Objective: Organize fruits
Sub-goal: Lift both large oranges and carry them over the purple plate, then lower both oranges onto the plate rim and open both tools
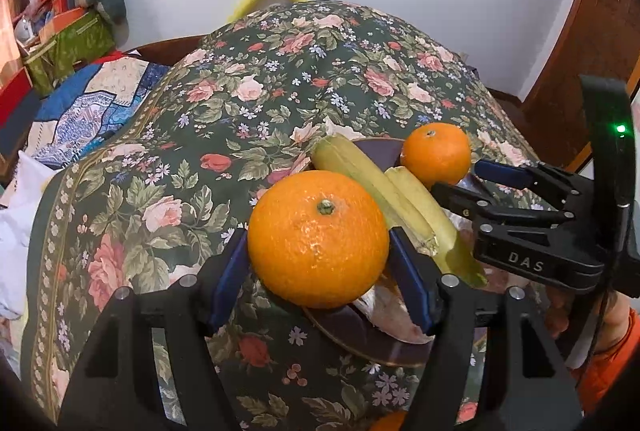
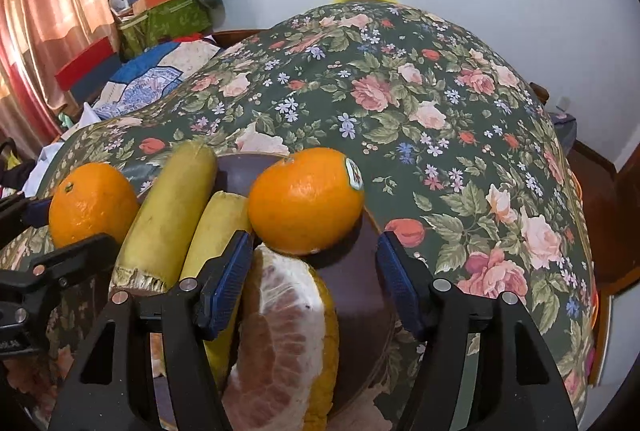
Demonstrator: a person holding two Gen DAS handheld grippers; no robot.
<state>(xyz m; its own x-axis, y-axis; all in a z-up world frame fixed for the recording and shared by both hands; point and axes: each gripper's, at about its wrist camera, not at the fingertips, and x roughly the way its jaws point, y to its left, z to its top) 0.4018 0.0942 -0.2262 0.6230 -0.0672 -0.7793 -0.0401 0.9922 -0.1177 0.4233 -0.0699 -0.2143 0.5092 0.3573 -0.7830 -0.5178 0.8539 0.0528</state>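
Left hand-held gripper clamps an orange, poised over the plate rim. Right hand-held gripper is spread wide, second orange just ahead. Next, likely: lower onto plate, release.

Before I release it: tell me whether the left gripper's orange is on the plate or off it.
Off: the orange is clamped in the left gripper, at the near edge of the plate.

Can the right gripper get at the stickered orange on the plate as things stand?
Probably yes. The right gripper is open, and the stickered orange sits just ahead of its fingertips on the plate, with only a peeled pomelo piece below.
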